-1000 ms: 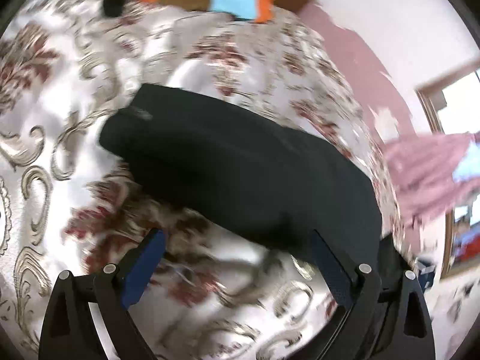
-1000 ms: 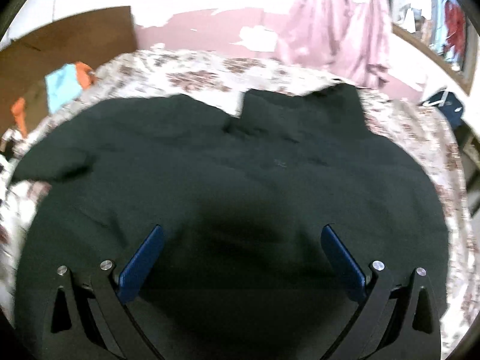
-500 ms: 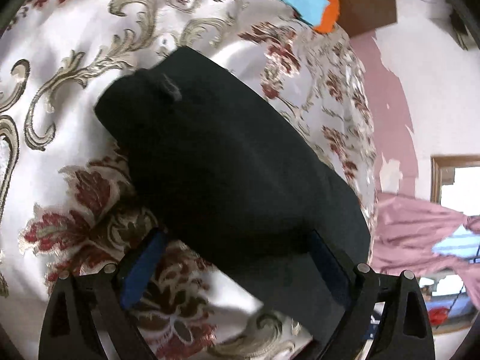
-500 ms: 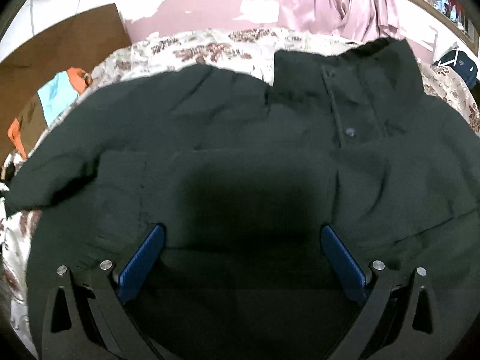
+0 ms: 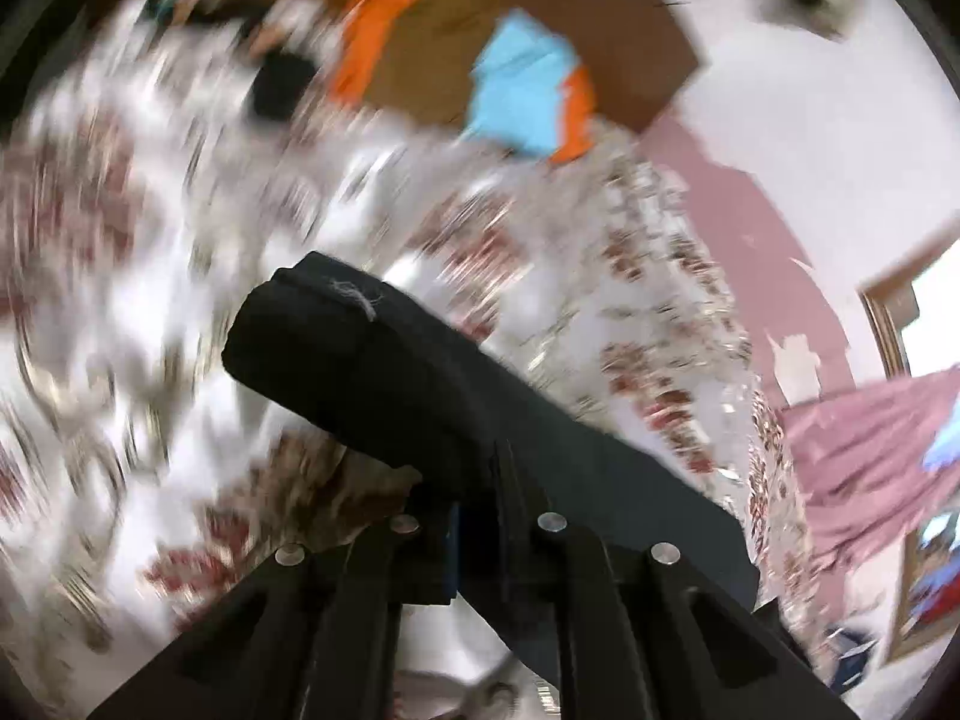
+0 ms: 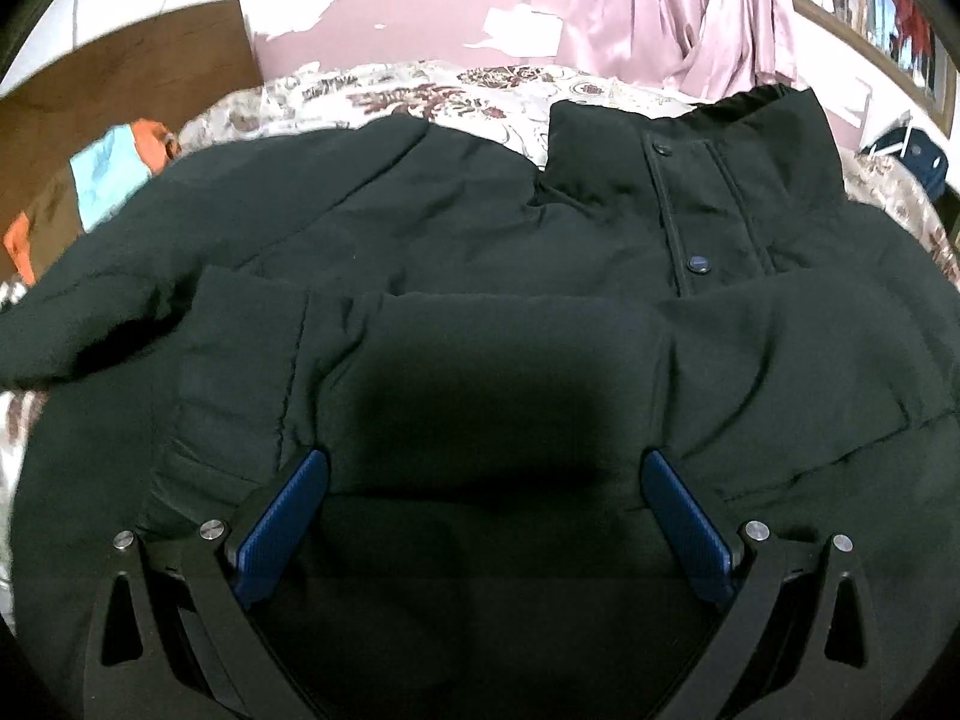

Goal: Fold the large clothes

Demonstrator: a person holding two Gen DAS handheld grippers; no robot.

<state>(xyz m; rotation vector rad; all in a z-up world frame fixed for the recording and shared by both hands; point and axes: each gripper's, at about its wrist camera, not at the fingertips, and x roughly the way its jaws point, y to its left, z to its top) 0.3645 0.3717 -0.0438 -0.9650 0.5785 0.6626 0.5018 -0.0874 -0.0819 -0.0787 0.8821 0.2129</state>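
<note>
Left gripper [image 5: 474, 504] clamped the sleeve [image 5: 372, 360] over the bedspread [image 5: 120, 312]; right gripper [image 6: 480, 498] hung wide open above the jacket [image 6: 480, 252].

Black jacket [image 6: 480, 252]; white bedspread [image 5: 660, 312], maroon-gold floral; blue tool pads [image 6: 282, 516].

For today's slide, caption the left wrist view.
Left gripper shut on the black jacket's sleeve above a floral bedspread.

Bare bedspread [image 5: 150, 312] left of sleeve [image 5: 384, 378]; headboard [image 5: 540, 6] blocks beyond.
</note>
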